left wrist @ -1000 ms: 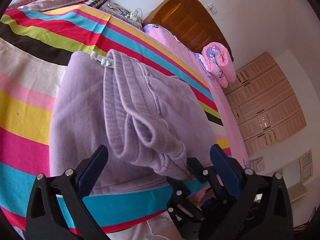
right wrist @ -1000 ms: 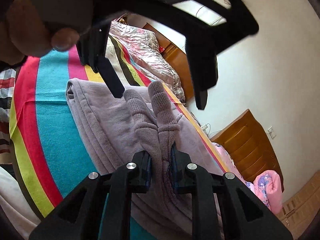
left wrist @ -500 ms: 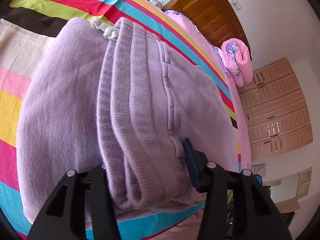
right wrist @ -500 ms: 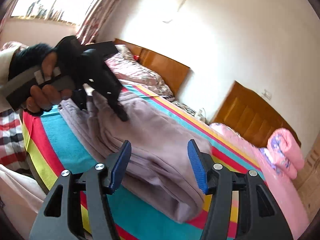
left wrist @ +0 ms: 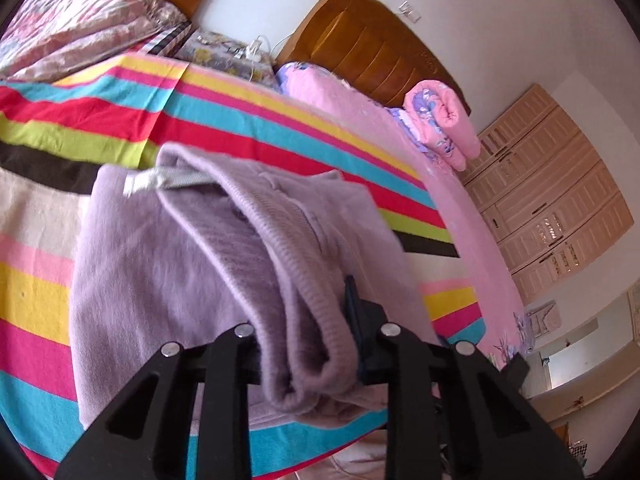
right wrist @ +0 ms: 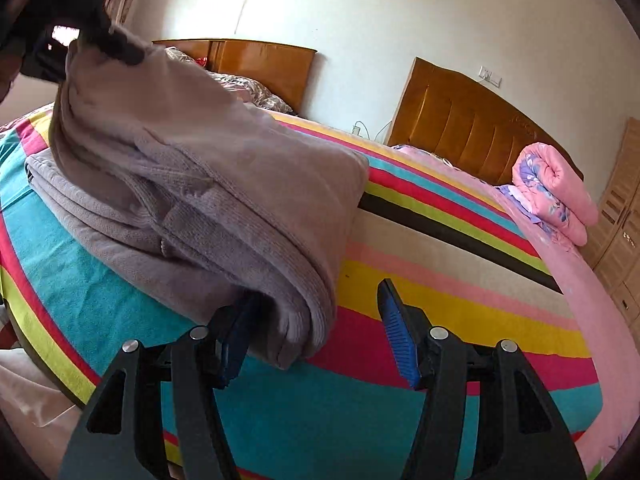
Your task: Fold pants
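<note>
The lilac pants (left wrist: 168,280) lie folded on the striped bed cover (left wrist: 36,296). My left gripper (left wrist: 308,344) is shut on a thick ribbed fold of the pants and lifts it above the lower layers. In the right wrist view the pants (right wrist: 224,184) rise toward the upper left, where the left gripper (right wrist: 96,36) holds them up. My right gripper (right wrist: 316,336) is open, its blue pads either side of the pants' near folded corner, with nothing pinched between them.
The striped cover (right wrist: 460,300) runs to the bed's near edge. A rolled pink quilt (right wrist: 556,192) lies on the pink bed by a wooden headboard (right wrist: 460,120). A crumpled blanket (left wrist: 80,36) lies at the far left. A wardrobe (left wrist: 552,216) stands at the right.
My right gripper let go of the pants, opened and drew back to the near corner. My left gripper closed on the ribbed fold and lifted it.
</note>
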